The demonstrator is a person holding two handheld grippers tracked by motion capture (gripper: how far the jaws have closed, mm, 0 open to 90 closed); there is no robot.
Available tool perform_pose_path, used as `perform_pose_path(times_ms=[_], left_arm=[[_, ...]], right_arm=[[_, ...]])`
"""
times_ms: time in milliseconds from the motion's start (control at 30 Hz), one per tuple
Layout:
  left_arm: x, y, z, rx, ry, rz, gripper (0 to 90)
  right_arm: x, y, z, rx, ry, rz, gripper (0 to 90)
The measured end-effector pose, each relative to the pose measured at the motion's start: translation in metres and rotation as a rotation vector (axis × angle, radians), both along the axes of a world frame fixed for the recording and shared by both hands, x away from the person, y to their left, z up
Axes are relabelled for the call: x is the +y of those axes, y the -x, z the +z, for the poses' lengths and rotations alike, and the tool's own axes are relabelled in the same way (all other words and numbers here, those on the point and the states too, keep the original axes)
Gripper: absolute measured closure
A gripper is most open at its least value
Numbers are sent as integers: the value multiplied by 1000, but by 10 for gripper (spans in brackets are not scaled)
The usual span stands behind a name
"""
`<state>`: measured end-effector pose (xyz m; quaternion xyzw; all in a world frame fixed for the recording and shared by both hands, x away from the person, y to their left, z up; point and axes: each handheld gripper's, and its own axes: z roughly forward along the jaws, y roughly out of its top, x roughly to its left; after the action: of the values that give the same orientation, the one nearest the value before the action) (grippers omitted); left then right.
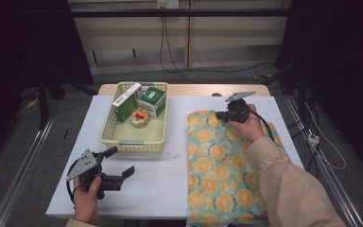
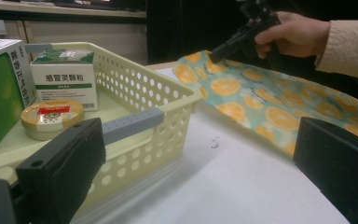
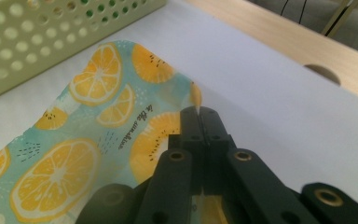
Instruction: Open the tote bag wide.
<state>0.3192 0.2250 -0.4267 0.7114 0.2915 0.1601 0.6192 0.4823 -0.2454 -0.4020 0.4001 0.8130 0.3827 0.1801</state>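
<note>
From above we see a white table (image 1: 170,184) with a pale yellow perforated basket (image 1: 133,140) at its far left, holding two green-and-white boxes (image 1: 144,100) and a small round tin (image 1: 140,117). Near the front left edge, our left gripper (image 1: 120,161) rests with its jaws spread apart. On the right lies an orange-slice patterned cloth (image 1: 222,170), and our right gripper (image 1: 220,115) sits at its far edge
</note>
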Motion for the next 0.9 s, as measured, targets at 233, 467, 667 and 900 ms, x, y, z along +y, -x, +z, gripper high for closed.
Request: perform_pose_path(times_ms=[233,467,667,900], left_arm=[[1,-1,1,-2,-3,10,21],[-2,-3,-1,3,-17,-3,21],[-2,-3,0,2,-15,-8,21],[-4,-2,0,-1,-13,-19,21]], right_arm=[[6,-48,6,-13,2,-51,900],[1,-95,16,-74,0,-167,870],[8,-91,2,-23,66,-128,386],[11,-40,-8,4,44,-22,287]])
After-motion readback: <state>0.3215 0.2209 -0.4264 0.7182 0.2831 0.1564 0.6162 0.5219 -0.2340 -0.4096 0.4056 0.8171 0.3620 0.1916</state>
